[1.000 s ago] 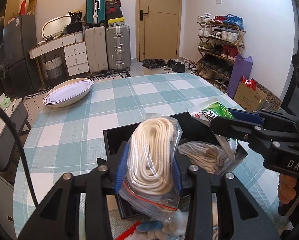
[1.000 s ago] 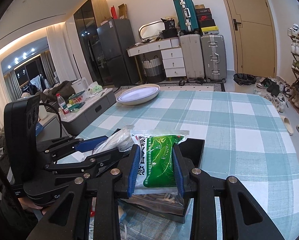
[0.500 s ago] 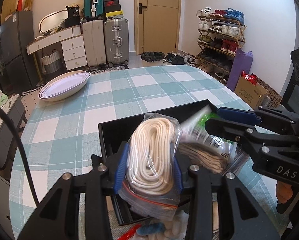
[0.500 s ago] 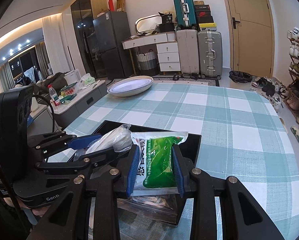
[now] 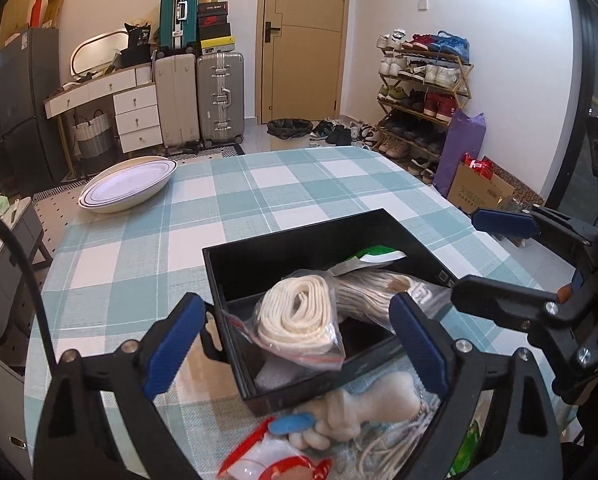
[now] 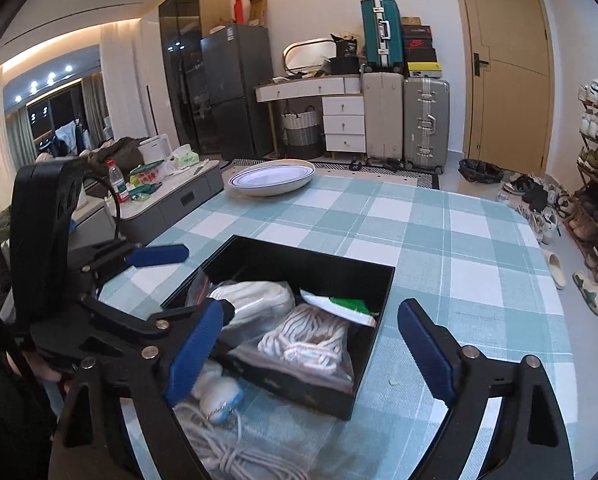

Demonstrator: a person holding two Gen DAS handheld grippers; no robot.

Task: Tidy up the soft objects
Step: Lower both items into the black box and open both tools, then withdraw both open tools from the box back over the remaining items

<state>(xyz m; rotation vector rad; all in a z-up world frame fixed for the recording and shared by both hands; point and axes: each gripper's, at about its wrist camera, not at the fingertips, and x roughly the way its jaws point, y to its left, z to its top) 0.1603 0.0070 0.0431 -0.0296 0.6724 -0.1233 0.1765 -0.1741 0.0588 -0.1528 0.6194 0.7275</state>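
A black box [image 5: 259, 256] [image 6: 383, 292] sits on the checked tablecloth. In it lie a bagged coil of white rope [image 5: 299, 316] [image 6: 255, 300], a second bagged rope [image 5: 371, 284] [image 6: 311, 336] and a green and white packet [image 5: 375, 254] [image 6: 339, 306]. My left gripper [image 5: 295, 344] is open and empty just in front of the box. My right gripper [image 6: 311, 352] is open and empty over the box's near edge. It also shows in the left wrist view [image 5: 483, 256] at the right.
A white oval dish [image 5: 127, 186] [image 6: 273, 178] stands at the table's far left. Loose white cord [image 6: 219, 440], a white soft toy [image 5: 371, 404] and a red and white bag [image 5: 275, 456] lie on the near table edge. Suitcases, a shoe rack and a door stand beyond.
Both grippers have opened and drawn back. The rope bag and the green packet have dropped from them into the black box.
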